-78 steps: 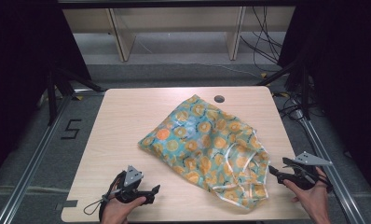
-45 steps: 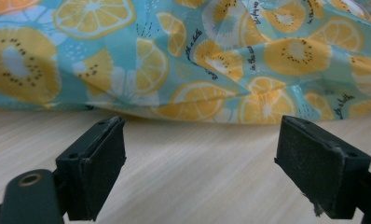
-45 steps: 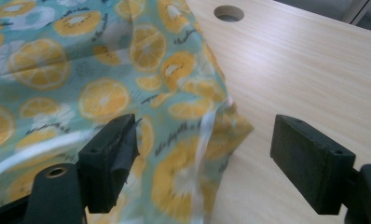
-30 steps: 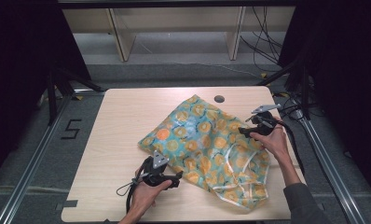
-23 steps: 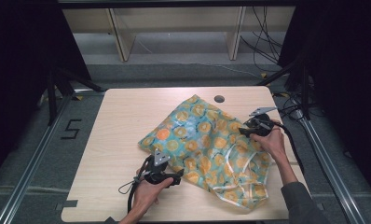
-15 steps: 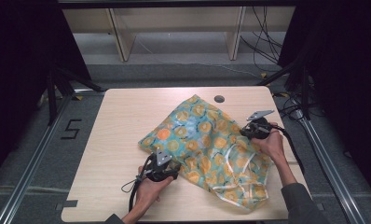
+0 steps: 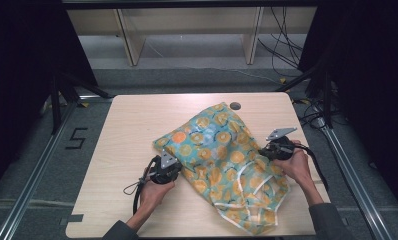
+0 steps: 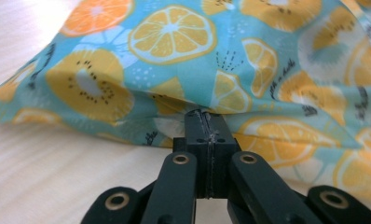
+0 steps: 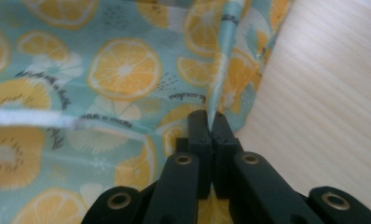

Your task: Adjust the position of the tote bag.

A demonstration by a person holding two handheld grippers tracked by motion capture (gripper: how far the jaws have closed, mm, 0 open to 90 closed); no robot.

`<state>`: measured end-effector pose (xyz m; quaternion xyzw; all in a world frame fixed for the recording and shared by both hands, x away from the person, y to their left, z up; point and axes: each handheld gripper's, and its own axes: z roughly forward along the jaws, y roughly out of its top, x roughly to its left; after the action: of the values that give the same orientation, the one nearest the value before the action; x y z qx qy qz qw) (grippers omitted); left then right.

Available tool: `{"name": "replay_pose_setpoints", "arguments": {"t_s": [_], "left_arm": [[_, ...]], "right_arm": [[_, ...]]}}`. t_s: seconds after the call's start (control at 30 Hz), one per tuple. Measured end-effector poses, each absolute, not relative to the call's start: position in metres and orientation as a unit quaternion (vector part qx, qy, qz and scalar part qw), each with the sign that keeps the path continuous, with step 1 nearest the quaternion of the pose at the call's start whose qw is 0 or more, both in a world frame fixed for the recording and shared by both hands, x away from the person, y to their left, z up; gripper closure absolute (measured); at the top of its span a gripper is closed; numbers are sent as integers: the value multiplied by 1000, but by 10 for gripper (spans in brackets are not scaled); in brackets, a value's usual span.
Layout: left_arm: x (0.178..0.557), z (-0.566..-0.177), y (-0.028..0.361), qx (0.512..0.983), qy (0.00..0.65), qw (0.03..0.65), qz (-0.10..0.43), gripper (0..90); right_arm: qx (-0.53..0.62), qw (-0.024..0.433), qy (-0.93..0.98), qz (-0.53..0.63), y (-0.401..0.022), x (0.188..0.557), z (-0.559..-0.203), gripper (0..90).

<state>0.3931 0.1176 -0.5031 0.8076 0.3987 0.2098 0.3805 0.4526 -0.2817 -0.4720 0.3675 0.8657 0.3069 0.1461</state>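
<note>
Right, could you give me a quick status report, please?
Left gripper shut at the teal citrus-print fabric bag's edge. Right gripper shut on its fold. Nothing obstructing.

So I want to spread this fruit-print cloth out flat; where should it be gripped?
Probably at its two opposite side edges, coming in low from outside. The cloth lies rumpled, its hems lifted off the table, where the left gripper and right gripper have closed.

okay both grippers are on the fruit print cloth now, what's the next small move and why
Probably lift both edges slightly and draw them apart. The left gripper is closed on the near edge of the cloth, and the right gripper pinches a fold at its opposite edge. The cloth lies rumpled on the table, so gentle tension should start flattening it.
</note>
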Motion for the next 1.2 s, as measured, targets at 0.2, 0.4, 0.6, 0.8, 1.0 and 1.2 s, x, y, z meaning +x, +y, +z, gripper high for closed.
{"name": "replay_pose_setpoints", "arguments": {"t_s": [0.2, 0.4, 0.6, 0.8, 1.0, 1.2], "left_arm": [[416, -502, 134, 798, 419, 380, 209, 895], [451, -499, 148, 795, 425, 374, 217, 894], [474, -489, 155, 777, 442, 404, 192, 894], [478, -489, 158, 780, 454, 395, 173, 890], [448, -471, 165, 776, 449, 416, 154, 697], [420, -460, 164, 796, 415, 417, 142, 615]], "right_arm": [[343, 135, 869, 329, -279, 430, -473, 900], [307, 124, 876, 350, -265, 408, -468, 900], [292, 120, 884, 345, -251, 402, -470, 900], [288, 105, 887, 344, -242, 399, -473, 900], [286, 94, 886, 351, -240, 396, -474, 900], [285, 85, 888, 351, -237, 392, -475, 900]]}}
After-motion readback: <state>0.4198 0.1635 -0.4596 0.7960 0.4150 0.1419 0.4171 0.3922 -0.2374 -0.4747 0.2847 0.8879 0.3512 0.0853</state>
